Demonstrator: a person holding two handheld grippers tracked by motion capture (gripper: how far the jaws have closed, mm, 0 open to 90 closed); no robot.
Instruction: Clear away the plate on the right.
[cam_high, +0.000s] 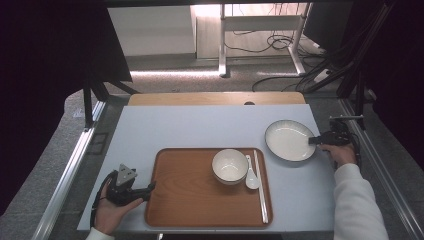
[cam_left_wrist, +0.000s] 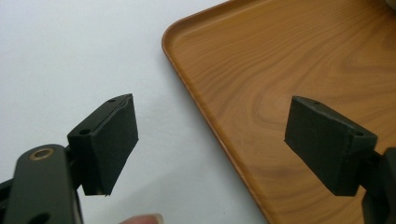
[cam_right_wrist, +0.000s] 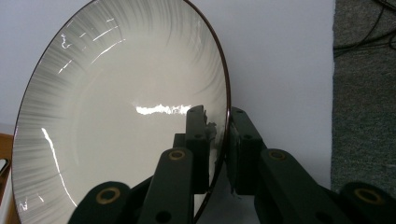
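A white plate (cam_high: 290, 140) with a dark rim lies on the table right of the wooden tray (cam_high: 185, 200). My right gripper (cam_high: 312, 141) is at its right rim. In the right gripper view the two jaws (cam_right_wrist: 219, 116) clamp the rim of the plate (cam_right_wrist: 116, 116), one pad inside and one behind. On the tray stand a white bowl (cam_high: 229, 166), a white spoon (cam_high: 251, 175) and a pair of chopsticks (cam_high: 260, 185). My left gripper (cam_high: 150, 189) rests at the tray's left edge. Its jaws (cam_left_wrist: 210, 135) stand wide open over that edge of the tray (cam_left_wrist: 280, 70), holding nothing.
The pale table top (cam_high: 200, 125) has bare room behind and left of the tray. A wooden board (cam_high: 215, 98) runs along its far edge. Metal rails flank the table, and cables lie on the floor beyond.
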